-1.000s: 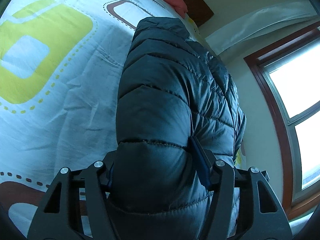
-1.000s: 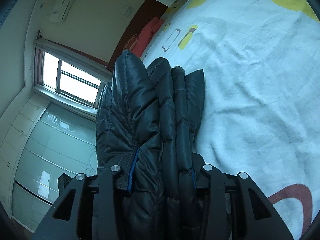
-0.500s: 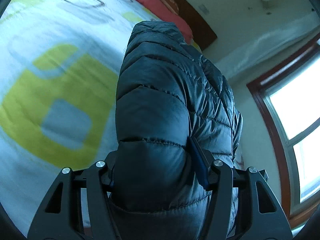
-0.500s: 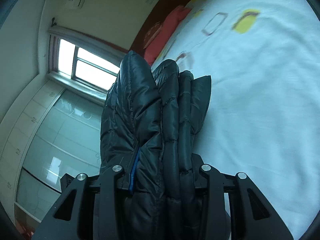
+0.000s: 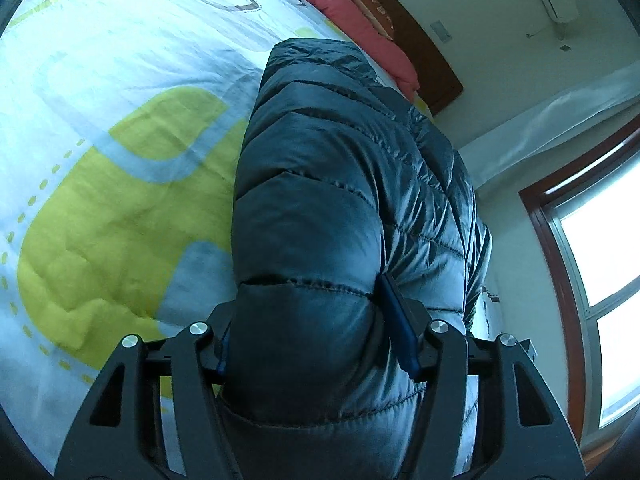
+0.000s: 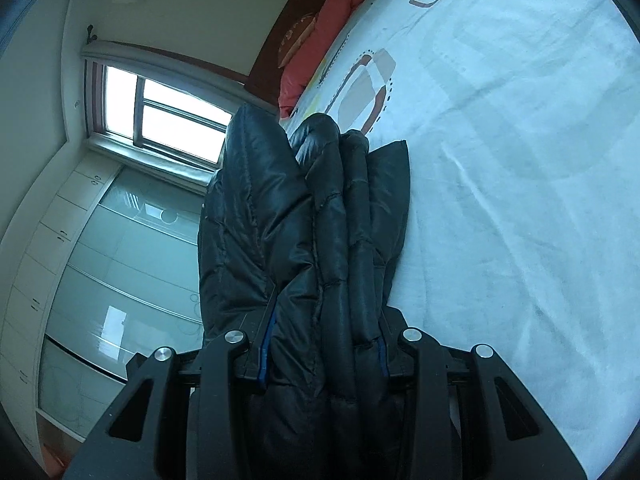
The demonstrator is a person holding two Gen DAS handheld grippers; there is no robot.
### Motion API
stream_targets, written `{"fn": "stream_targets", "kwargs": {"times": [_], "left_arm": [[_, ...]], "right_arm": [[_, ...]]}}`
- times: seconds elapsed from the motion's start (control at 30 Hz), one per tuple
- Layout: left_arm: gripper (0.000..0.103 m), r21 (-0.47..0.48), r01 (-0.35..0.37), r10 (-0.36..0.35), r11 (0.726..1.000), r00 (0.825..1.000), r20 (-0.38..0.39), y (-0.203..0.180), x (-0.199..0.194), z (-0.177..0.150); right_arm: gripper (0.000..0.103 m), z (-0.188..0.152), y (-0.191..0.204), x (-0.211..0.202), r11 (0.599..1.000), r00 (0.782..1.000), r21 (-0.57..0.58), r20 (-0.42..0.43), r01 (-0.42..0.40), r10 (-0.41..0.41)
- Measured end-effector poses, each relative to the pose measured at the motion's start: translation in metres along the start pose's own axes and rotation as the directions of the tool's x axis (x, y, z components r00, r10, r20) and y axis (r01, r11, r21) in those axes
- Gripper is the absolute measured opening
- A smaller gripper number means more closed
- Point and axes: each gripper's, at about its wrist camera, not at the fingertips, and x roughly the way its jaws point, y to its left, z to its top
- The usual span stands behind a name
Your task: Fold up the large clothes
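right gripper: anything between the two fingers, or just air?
Not air. In the right wrist view, the right gripper is clamped on a bunched stack of the dark puffer jacket, several quilted layers filling the gap between both pads.

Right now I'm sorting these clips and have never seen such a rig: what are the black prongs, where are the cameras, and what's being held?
A person carries two hand-held grippers, each with a fisheye camera looking along its fingers. The left gripper is clamped on a thick fold of a dark puffer jacket. The right gripper pinches several bunched layers of the same jacket. Beneath lies a patterned bedspread, with red pillows at the headboard.
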Motion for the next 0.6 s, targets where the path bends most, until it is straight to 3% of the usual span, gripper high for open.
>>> {"fn": "stream_targets", "kwargs": {"times": [0.1, 0.27, 0.43, 0.6], "left_arm": [[0.065, -0.010, 0.010, -0.010, 1.000, 1.000, -0.006, 0.001, 0.001, 0.001], [0.077, -0.025, 0.016, -0.016, 1.000, 1.000, -0.013, 0.006, -0.006, 0.007], [0.083, -0.065, 0.029, -0.027, 0.997, 0.999, 0.033, 0.016, -0.021, 0.026], [0.083, -0.143, 0.049, -0.048, 0.989, 0.999, 0.008, 0.027, -0.006, 0.054]], "right_arm": [[0.044, 0.000, 0.006, 0.000, 1.000, 1.000, -0.013, -0.014, 0.015, -0.015], [0.068, 0.008, 0.017, -0.004, 0.995, 0.995, -0.054, -0.037, 0.087, -0.089], [0.072, 0.025, 0.026, -0.009, 0.991, 0.994, -0.088, -0.039, 0.096, -0.100], [0.073, 0.057, 0.026, 0.003, 0.994, 0.995, -0.060, -0.025, 0.095, -0.097]]}}
